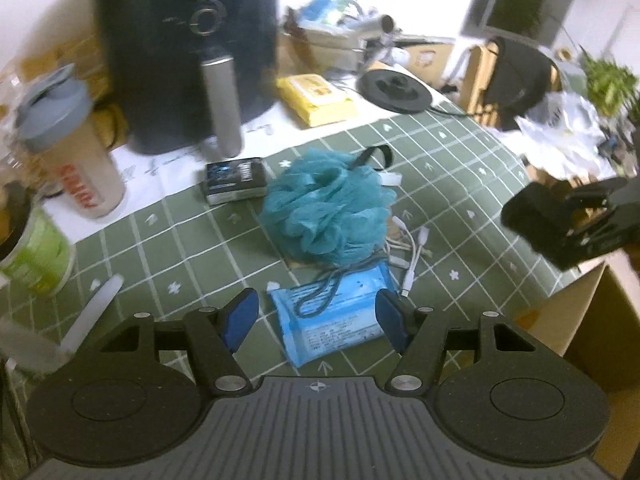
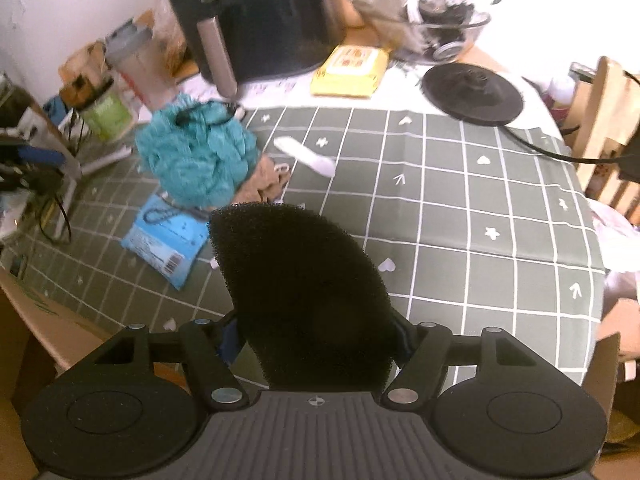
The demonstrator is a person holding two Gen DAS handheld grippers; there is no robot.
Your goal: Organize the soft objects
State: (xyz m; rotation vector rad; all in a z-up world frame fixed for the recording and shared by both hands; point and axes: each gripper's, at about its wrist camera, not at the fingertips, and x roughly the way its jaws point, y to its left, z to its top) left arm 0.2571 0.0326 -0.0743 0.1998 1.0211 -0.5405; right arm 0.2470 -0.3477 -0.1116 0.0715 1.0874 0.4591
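Left tool [image 1: 317,320]: fingers spread wide, nothing between them, positioned low in the frame over a blue wipes packet [image 1: 332,318] that lies flat on the green checked tabletop [image 1: 460,184]. Just above the packet, at frame centre, a teal mesh bath pouf [image 1: 326,208] rests on the tabletop, partly over a tan cloth and white cables [image 1: 412,252]. Right tool [image 2: 316,334]: closed on a black foam sponge [image 2: 300,292], which stands upright between the fingers and fills the lower centre of the right wrist view. In that view the pouf sits at upper left, the packet below it. A black appliance [image 1: 188,52] and a yellow packet [image 1: 316,98] occupy the upper frame, well apart from both tools.
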